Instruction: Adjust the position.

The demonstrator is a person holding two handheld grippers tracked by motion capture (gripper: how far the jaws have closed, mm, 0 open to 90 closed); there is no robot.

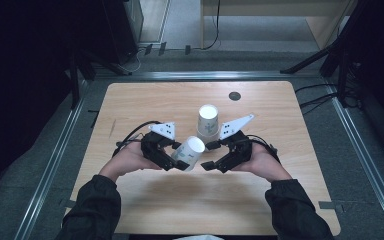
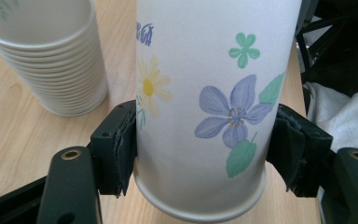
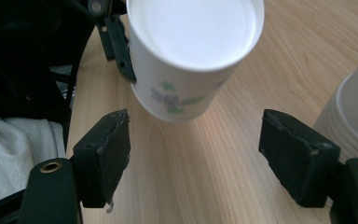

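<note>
Left fingers (image 2: 121, 149) pressed on both flanks of a white paper cup printed with blue and yellow flowers (image 2: 205, 107), held tilted above the light wooden surface (image 1: 145, 100), mouth aimed toward two o'clock. Right fingers (image 3: 102, 156) spread wide, nothing between them; the held cup (image 3: 191, 51) just ahead at twelve o'clock, apart from both pads. Left gripper (image 1: 166, 156) the one in contact, right gripper (image 1: 214, 155) just beside. Stack of nested white paper cups (image 1: 207, 121) upright at twelve o'clock of the pair, topmost cup seemingly empty.

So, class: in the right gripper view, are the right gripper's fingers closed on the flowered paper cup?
No: the right gripper stands open with bare table between its fingers, and the flowered paper cup sits beyond them.
</note>
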